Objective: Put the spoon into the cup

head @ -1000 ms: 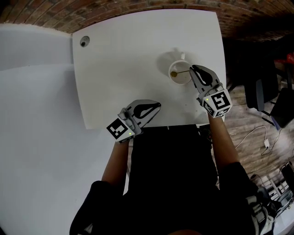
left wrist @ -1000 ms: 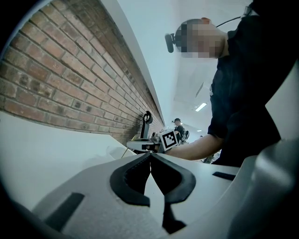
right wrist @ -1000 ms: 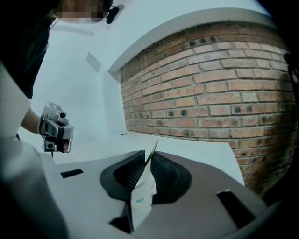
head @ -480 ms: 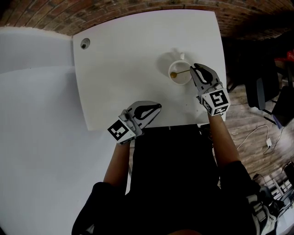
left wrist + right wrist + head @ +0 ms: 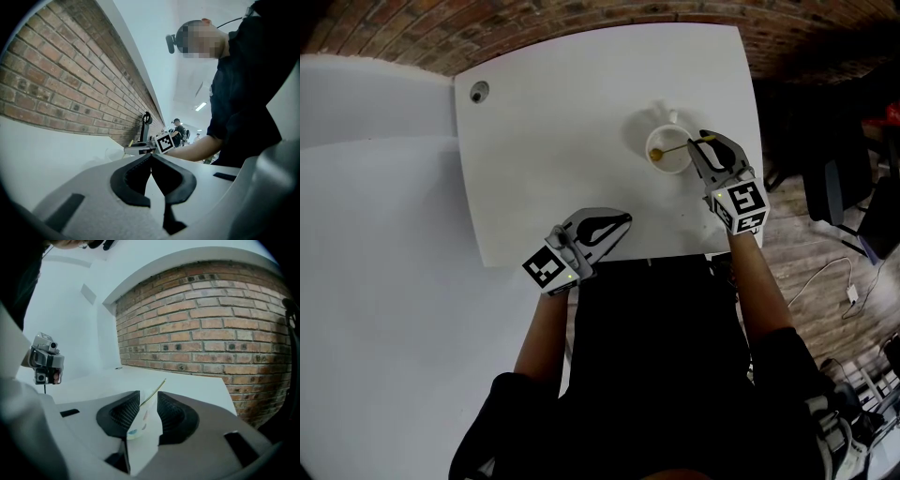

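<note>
White table, cup interior seen overhead only

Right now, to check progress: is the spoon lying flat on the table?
No, the spoon sits in the cup, its handle slanting up past the rim.

No words, brands or numbers can be read anywhere. Only black-and-white square code markers are seen, 1 on the cube of the left gripper, near, and 1 on the cube of the right gripper, farther right.
</note>
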